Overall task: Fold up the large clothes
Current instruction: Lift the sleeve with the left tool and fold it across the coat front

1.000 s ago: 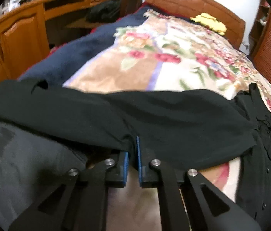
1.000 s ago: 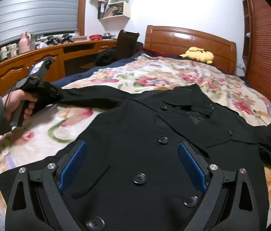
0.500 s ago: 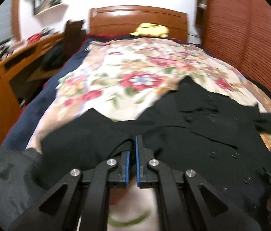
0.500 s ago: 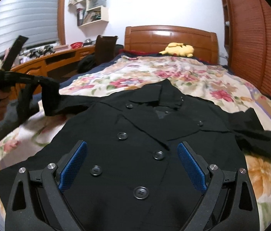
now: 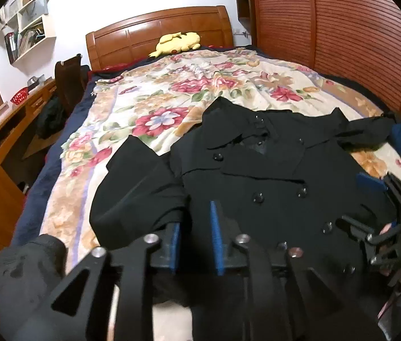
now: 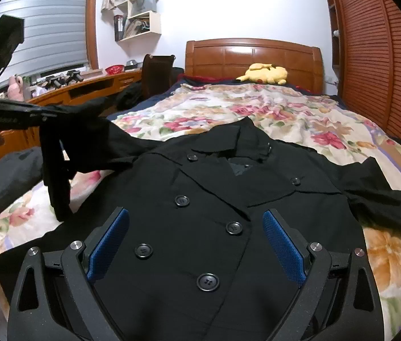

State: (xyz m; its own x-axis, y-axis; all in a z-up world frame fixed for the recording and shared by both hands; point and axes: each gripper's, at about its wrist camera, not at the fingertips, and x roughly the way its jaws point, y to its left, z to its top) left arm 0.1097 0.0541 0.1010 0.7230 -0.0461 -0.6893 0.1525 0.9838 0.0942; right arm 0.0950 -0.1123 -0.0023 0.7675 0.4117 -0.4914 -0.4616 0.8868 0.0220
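Note:
A black double-breasted coat [image 6: 209, 199] lies face up on the floral bedspread [image 6: 285, 113], collar toward the headboard. It also shows in the left wrist view [image 5: 271, 176]. My left gripper [image 5: 194, 230] has its jaws a little apart, with the coat's left sleeve [image 5: 138, 187] draped at the left pad. In the right wrist view the left gripper [image 6: 55, 153] hangs over the coat's left side with the sleeve [image 6: 101, 142] lifted beside it. My right gripper [image 6: 196, 244] is wide open and empty, low over the coat's buttoned front. The right sleeve [image 6: 385, 199] lies spread out to the right.
A yellow plush toy [image 6: 266, 72] lies by the wooden headboard [image 6: 254, 54]. A wooden desk [image 6: 92, 88] and a chair [image 6: 155, 71] run along the left of the bed. Louvred wardrobe doors [image 6: 379, 56] stand on the right. A grey garment [image 5: 27, 270] lies at the bed's near left.
My left gripper has swung right, carrying the left sleeve in over the coat, and its jaws have parted from shut. My right gripper has stayed open, shifting slightly over the coat.

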